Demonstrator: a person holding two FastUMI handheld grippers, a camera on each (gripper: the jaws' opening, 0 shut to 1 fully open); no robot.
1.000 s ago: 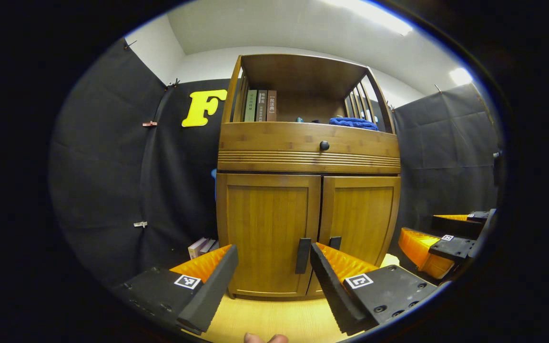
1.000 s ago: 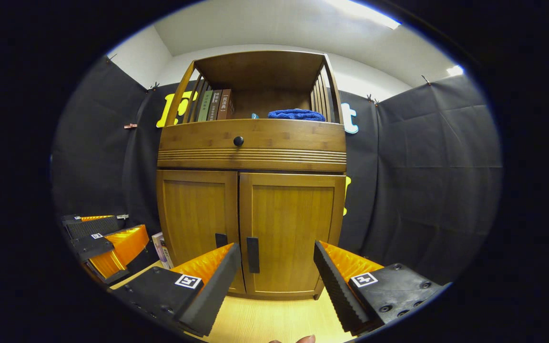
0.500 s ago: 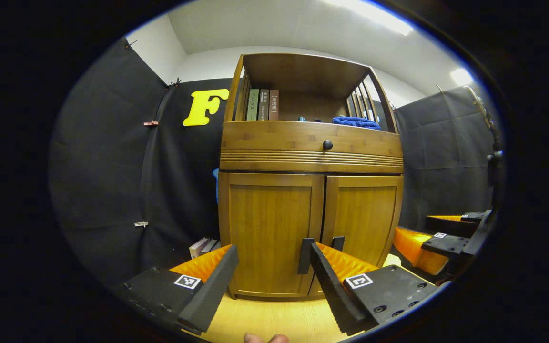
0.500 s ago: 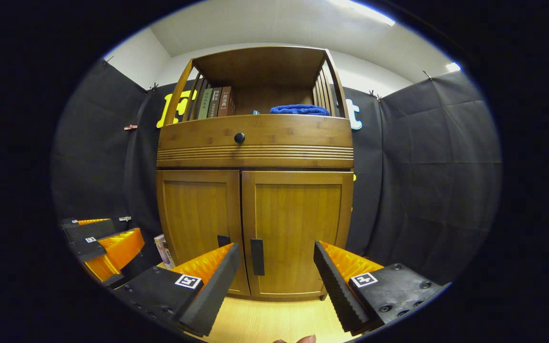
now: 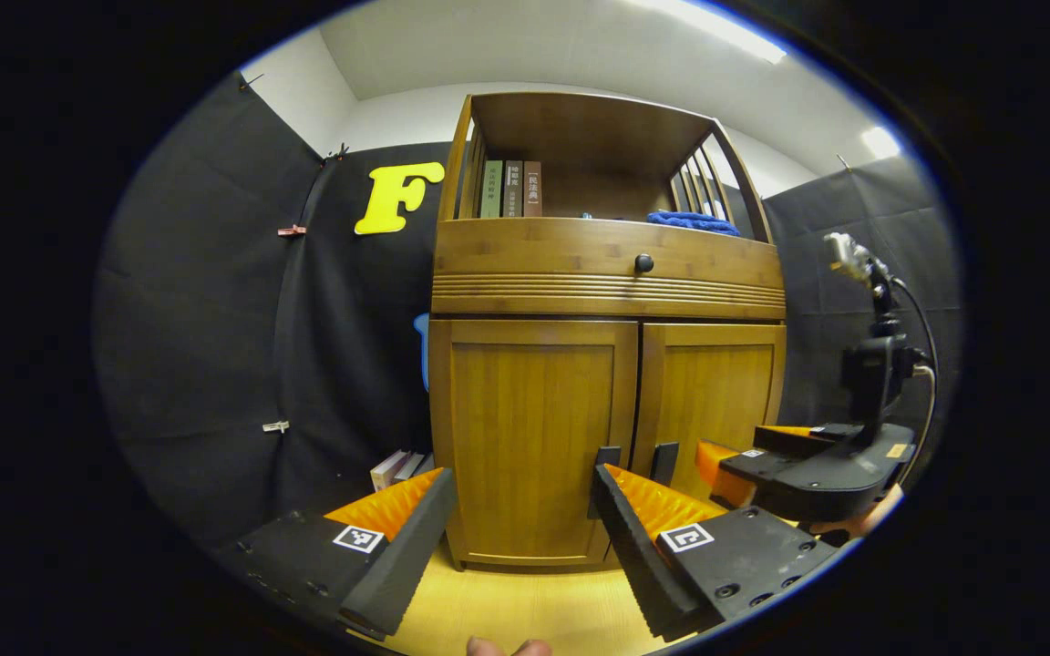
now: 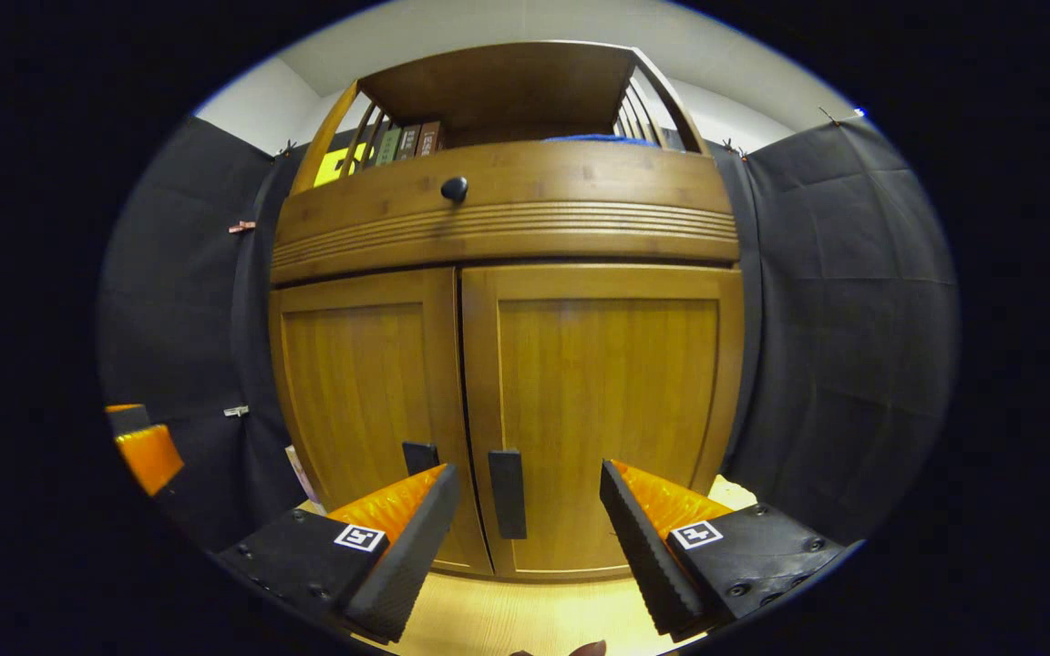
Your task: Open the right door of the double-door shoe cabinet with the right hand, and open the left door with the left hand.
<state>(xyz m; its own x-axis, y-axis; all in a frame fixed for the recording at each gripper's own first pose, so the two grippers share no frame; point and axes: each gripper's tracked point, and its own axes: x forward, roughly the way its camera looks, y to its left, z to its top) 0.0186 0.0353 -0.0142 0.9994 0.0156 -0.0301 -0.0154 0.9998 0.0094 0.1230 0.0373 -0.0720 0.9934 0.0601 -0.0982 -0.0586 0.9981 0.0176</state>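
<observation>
The wooden shoe cabinet stands straight ahead with both doors shut. In the left gripper view, my left gripper (image 5: 523, 478) is open and short of the left door (image 5: 534, 428). Its right finger covers part of that door's black handle (image 5: 607, 454). The right door's handle (image 5: 664, 462) sits just beyond. My right gripper (image 5: 744, 451) shows at the right, nearer the cabinet. In the right gripper view, my right gripper (image 6: 530, 474) is open close before the right door (image 6: 607, 401). That door's black handle (image 6: 507, 492) appears between its fingers, untouched. The left door's handle (image 6: 419, 454) peeks above the left finger.
A drawer with a black knob (image 5: 643, 263) runs above the doors. Books (image 5: 509, 189) and a blue cloth (image 5: 694, 221) lie on the top shelf. More books (image 5: 402, 467) lean on the floor left of the cabinet. Light wood floor (image 5: 525, 610) lies below.
My right gripper has moved well in toward the cabinet, so the doors look larger in its view. My left gripper has crept a little closer. Both doors stay shut.
</observation>
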